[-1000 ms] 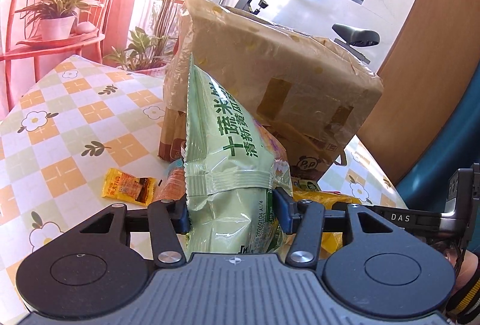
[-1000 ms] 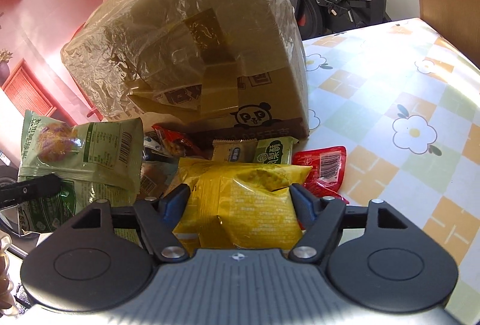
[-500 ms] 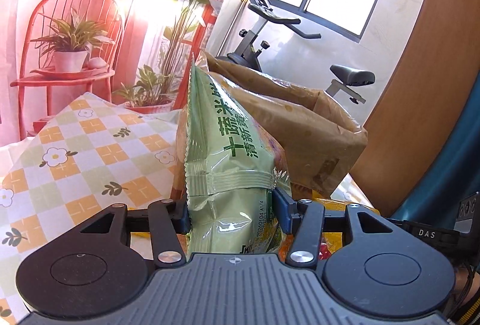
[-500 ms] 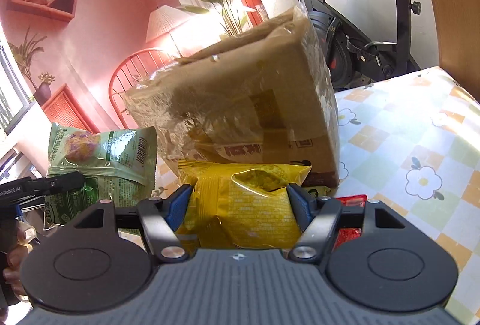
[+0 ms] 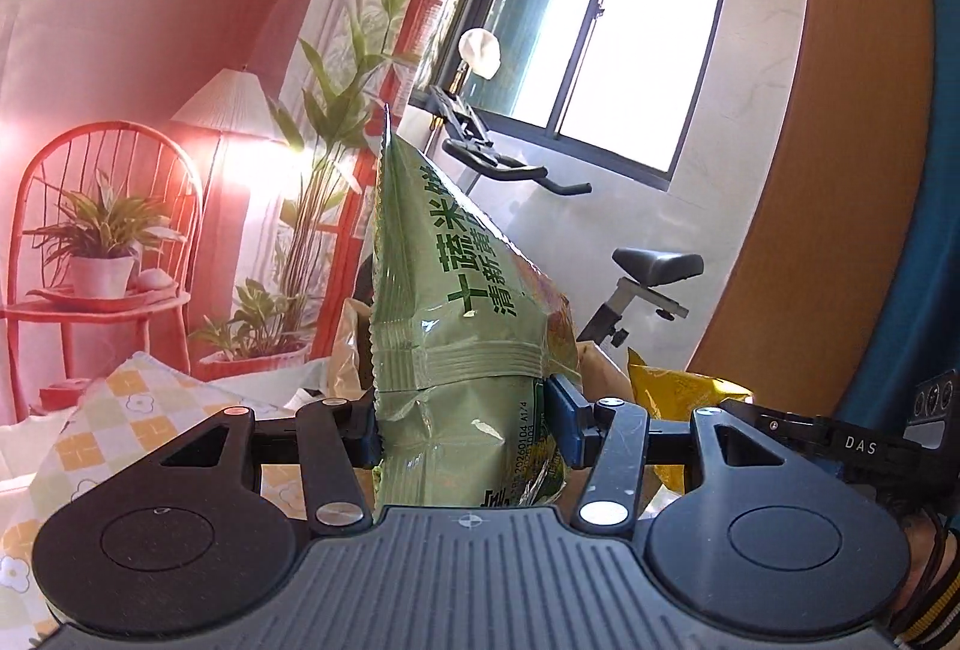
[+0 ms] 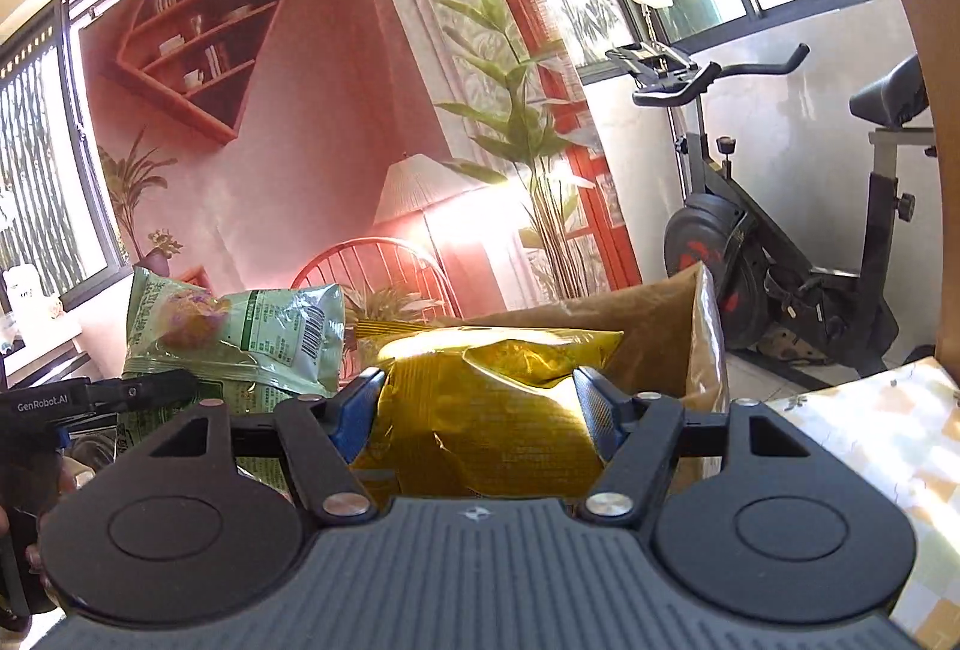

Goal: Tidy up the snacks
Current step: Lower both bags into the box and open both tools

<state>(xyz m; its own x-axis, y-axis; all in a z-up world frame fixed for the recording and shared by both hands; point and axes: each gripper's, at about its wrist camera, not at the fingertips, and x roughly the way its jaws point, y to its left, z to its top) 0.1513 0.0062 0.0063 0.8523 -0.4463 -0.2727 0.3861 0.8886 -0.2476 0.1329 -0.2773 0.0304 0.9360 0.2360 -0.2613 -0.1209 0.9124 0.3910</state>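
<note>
My left gripper [image 5: 465,425] is shut on a green snack bag [image 5: 456,326] that stands upright between the fingers, lifted above the table. My right gripper [image 6: 483,404] is shut on a yellow snack bag [image 6: 492,398], also lifted. The green bag [image 6: 240,332] and the left gripper [image 6: 120,392] show at the left of the right wrist view. The yellow bag [image 5: 678,392] shows to the right in the left wrist view. The brown cardboard box [image 6: 660,332] stands just beyond the yellow bag; only its top edge shows. In the left wrist view the box [image 5: 348,350] peeks from behind the green bag.
The checkered flower tablecloth [image 5: 120,416] lies low at the left, and also at the lower right of the right wrist view [image 6: 888,434]. An exercise bike [image 6: 780,254], a red chair with a plant [image 5: 102,242] and a lamp [image 5: 228,104] stand beyond the table.
Both grippers have risen with their bags and tilted upward. The box and the loose snacks on the table have dropped out of sight below.
</note>
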